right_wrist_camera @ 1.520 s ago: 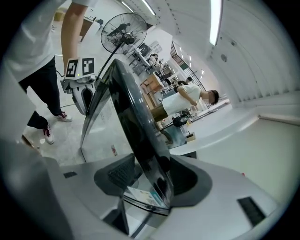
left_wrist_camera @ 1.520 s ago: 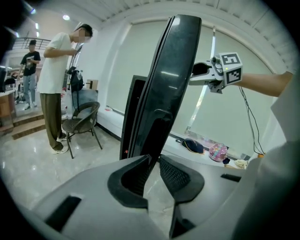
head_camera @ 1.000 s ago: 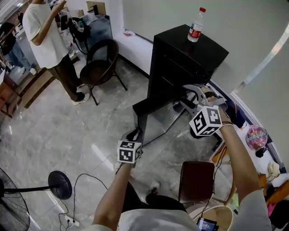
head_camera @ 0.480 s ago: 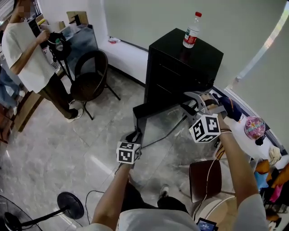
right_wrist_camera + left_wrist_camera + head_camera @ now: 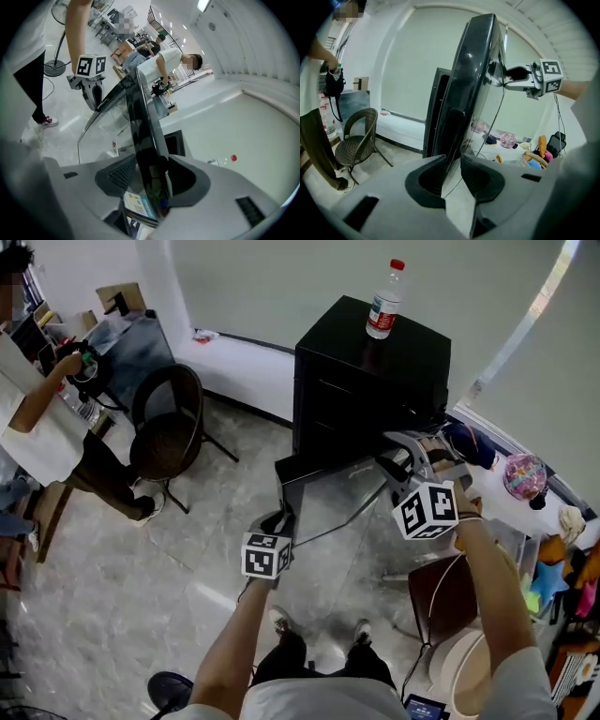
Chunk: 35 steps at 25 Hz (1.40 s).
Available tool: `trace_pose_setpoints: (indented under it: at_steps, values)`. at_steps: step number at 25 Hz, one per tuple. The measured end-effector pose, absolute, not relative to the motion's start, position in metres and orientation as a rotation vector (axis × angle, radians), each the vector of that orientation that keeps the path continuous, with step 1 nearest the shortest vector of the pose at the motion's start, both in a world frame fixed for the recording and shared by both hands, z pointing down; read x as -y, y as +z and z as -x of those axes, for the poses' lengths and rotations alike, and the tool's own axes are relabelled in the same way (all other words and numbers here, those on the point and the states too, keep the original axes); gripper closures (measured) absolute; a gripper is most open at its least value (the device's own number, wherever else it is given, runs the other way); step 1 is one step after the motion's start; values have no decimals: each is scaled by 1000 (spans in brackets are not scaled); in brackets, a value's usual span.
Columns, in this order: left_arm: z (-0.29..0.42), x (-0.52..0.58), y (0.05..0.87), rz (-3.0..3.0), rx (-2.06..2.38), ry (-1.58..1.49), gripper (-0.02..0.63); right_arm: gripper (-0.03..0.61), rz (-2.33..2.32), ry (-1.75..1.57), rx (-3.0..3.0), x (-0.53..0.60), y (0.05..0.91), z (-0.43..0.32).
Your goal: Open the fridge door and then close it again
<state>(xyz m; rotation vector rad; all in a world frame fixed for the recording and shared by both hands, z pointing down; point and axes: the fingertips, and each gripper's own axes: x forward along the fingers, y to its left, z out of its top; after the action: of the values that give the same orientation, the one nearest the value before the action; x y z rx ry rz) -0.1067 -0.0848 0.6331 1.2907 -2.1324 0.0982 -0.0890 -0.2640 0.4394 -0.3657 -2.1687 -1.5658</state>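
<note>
Door (image 5: 328,498) stands well open from fridge (image 5: 370,362). Left gripper (image 5: 279,521) is clamped narrow on its free edge, and right gripper (image 5: 392,460) is clamped wider on the frame nearer the fridge. Both grips and the door angle are barely altered since a second ago; opening judged complete, closing outstanding

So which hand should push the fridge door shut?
Probably left. The left tool grips the fridge door at its outer edge, far from the fridge; the right tool grips it beside the fridge.
</note>
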Motion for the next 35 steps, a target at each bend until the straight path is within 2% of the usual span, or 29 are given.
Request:
trace_pose_setpoints:
  at_steps: [16,35]
  values:
    - [196,107,633,-1420,2069,127,531,365,143,-1444,2199,275,439,133]
    - [286,158,634,-1475,2044,122,528,365,70,-1457,2212,301,442,172]
